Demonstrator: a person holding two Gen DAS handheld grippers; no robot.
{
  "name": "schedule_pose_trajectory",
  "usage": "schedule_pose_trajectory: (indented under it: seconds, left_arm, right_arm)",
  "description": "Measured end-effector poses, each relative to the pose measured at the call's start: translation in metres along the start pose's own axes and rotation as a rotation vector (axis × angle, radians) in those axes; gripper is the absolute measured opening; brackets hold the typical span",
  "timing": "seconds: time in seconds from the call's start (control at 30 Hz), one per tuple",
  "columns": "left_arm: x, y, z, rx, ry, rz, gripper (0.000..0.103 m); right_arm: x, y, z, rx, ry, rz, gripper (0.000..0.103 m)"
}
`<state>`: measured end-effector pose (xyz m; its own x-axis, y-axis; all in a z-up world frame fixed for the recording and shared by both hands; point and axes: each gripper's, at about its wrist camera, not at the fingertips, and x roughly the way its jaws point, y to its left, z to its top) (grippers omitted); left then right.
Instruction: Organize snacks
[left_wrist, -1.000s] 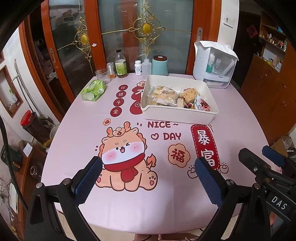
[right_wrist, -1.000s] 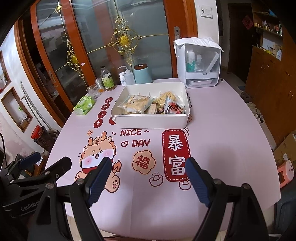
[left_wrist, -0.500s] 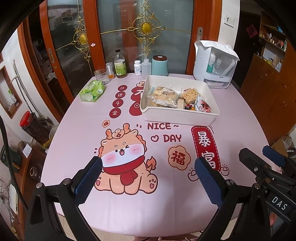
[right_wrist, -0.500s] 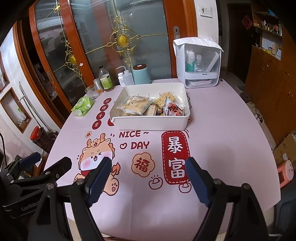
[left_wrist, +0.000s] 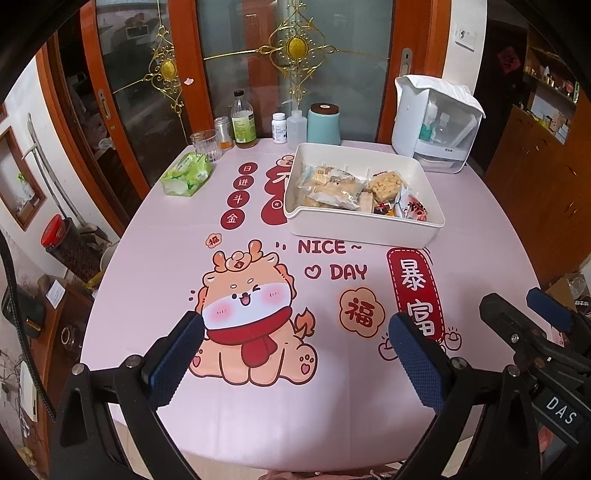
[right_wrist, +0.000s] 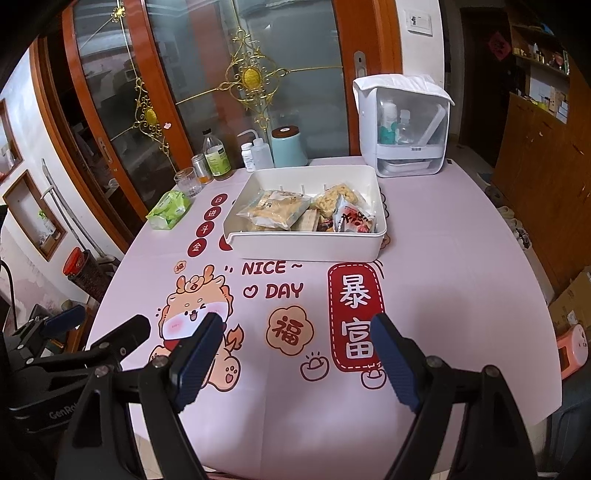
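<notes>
Fingers of both grippers spread wide and empty above the near table edge.
Left gripper (left_wrist: 295, 354) and right gripper (right_wrist: 295, 354) hang side by side over the pink cloth (left_wrist: 258, 424). Farther off, the white tray (right_wrist: 306, 249) holds the snacks (right_wrist: 280, 212); bottles (left_wrist: 243, 122) and a white dispenser (left_wrist: 432, 125) line the far edge.
</notes>
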<state>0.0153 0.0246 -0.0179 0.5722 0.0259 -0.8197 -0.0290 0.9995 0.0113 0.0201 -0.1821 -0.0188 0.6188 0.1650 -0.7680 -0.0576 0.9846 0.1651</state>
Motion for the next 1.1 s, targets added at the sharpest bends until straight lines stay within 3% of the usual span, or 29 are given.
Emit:
schedule_pose_trajectory:
  seconds: [1.1]
  left_arm:
    - [-0.0020, 0.0014, -0.0071, -0.012, 0.012, 0.012, 0.100]
  right_arm:
    - [0.0040, 0.0030, -0.0020, -0.001, 0.015, 0.021, 0.083]
